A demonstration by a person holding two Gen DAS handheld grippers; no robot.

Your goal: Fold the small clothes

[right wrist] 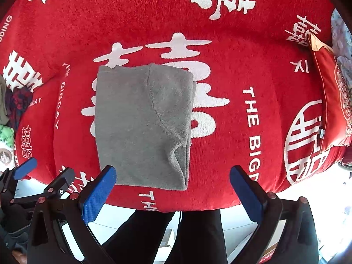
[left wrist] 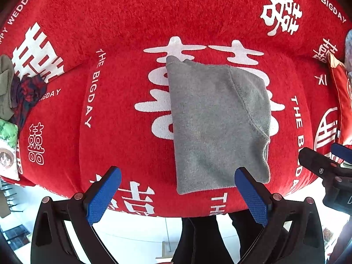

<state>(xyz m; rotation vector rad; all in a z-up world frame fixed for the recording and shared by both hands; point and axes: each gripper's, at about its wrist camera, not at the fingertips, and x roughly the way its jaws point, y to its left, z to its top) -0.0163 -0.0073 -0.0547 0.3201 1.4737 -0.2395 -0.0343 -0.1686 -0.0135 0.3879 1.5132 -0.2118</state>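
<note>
Folded grey garment (left wrist: 217, 123) lies flat on the red blanket (left wrist: 123, 22), both grippers released above its near edge.

The left gripper (left wrist: 178, 194) and right gripper (right wrist: 172, 192) hang with jaws spread wide, empty, not touching the cloth. A heap of dark and olive clothes (left wrist: 15, 92) sits at the far left, a red cushion (right wrist: 332, 101) at the right, both well apart from the garment. Dark trouser legs (right wrist: 176, 235) stand at the near edge.

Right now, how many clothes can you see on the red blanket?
3. A folded grey fleece garment lies in the middle. A crumpled olive-green cloth and a dark red-and-navy patterned cloth sit bunched at the far left edge. More could be hidden there.
</note>
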